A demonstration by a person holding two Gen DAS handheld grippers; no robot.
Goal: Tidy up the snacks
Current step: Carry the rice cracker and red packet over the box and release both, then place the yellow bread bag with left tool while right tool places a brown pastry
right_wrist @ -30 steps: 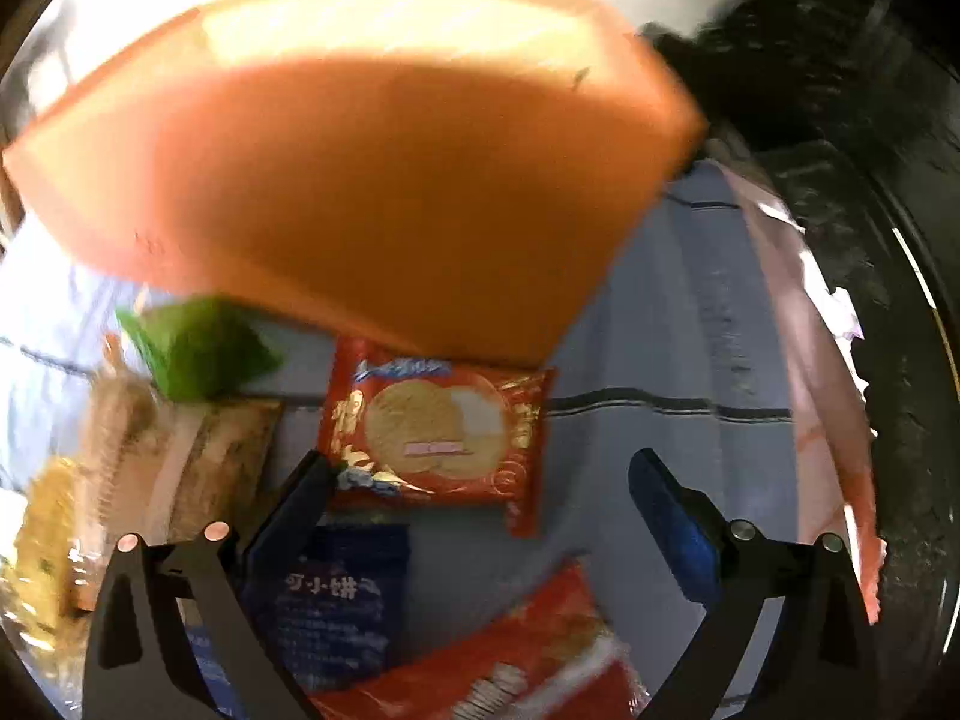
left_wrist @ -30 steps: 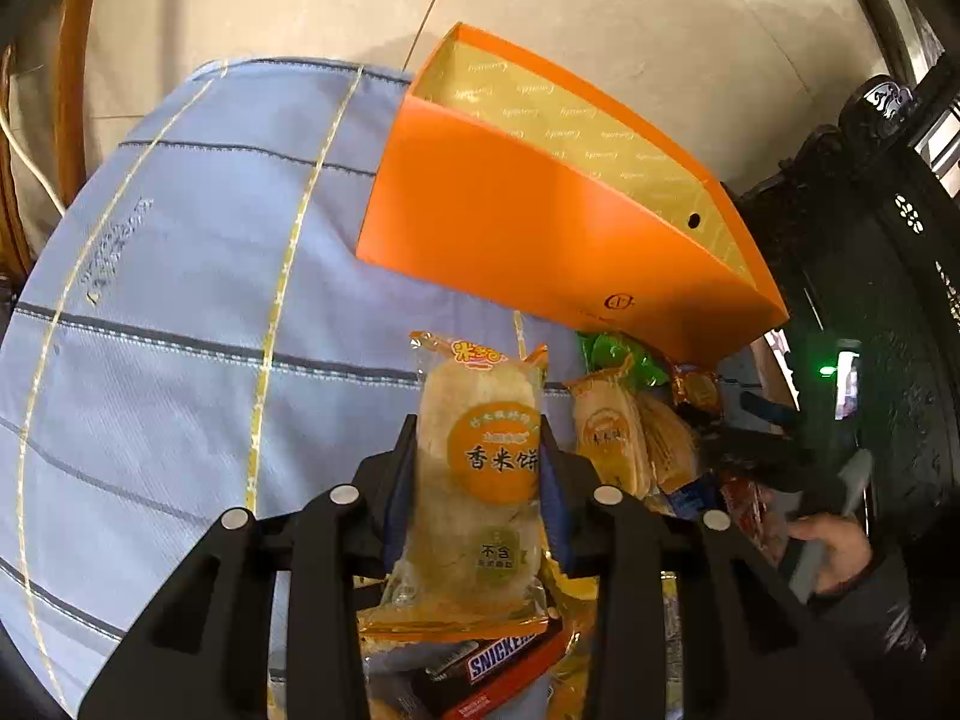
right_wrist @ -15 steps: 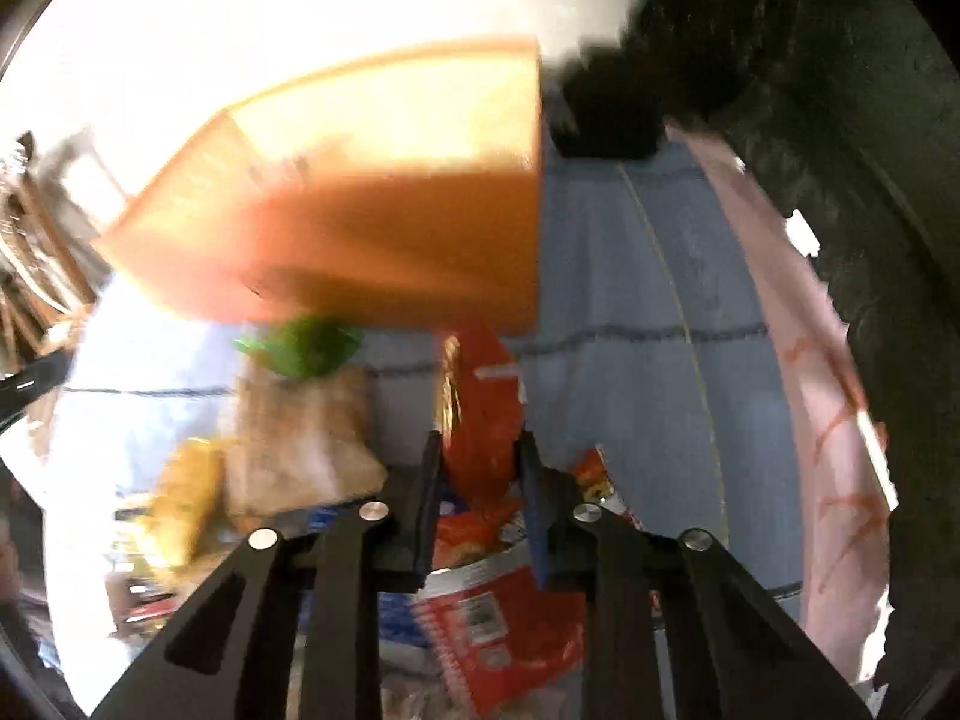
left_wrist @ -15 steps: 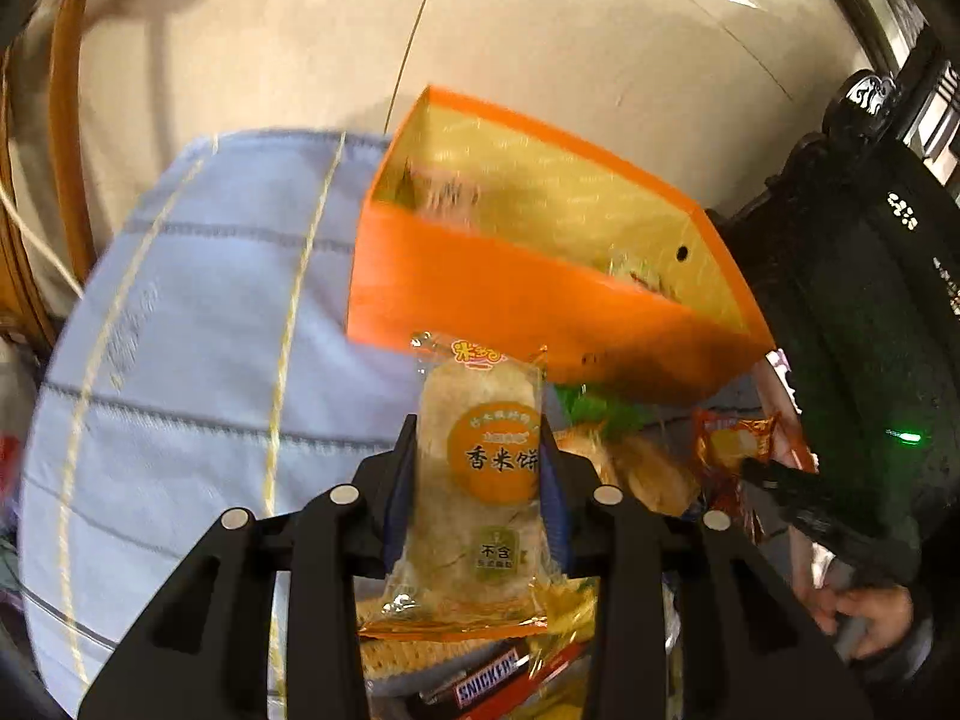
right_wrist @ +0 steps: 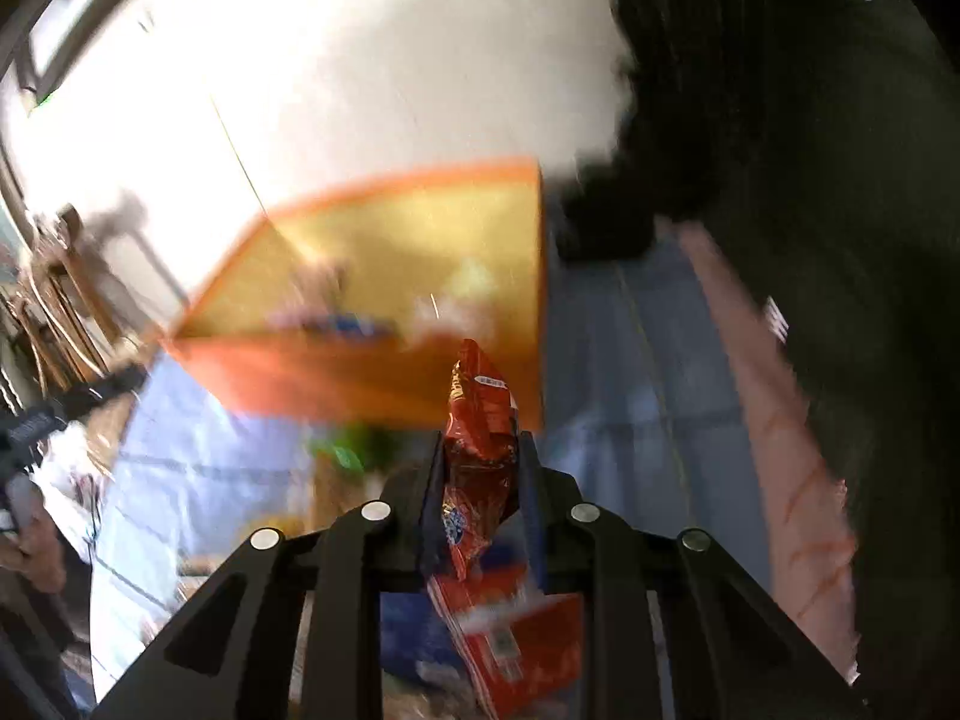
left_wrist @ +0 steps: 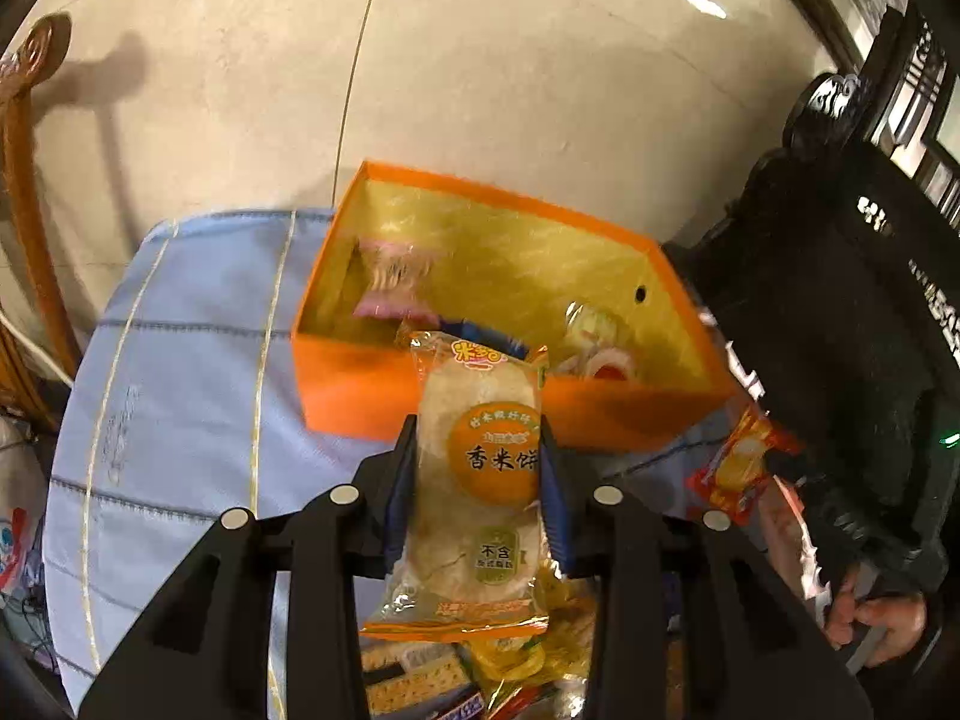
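My left gripper (left_wrist: 477, 438) is shut on a clear rice cracker packet with an orange label (left_wrist: 480, 462), held above the table in front of the open orange box (left_wrist: 660, 408). The box holds several snacks. My right gripper (right_wrist: 480, 450) is shut on a red cookie packet (right_wrist: 480, 408), lifted in front of the orange box (right_wrist: 336, 372); that packet also shows at the right of the left wrist view (left_wrist: 741, 468). The right wrist view is blurred.
A blue striped cloth (left_wrist: 192, 372) covers the round table. Loose snacks lie below my left gripper (left_wrist: 456, 678) and under my right gripper (right_wrist: 510, 648). Dark carved furniture (left_wrist: 840, 300) stands at the right. A wooden chair (left_wrist: 30, 210) is at the left.
My right gripper closed on the red cookie packet and lifted it. My left gripper rose with the rice cracker packet, so the box's inside now shows.
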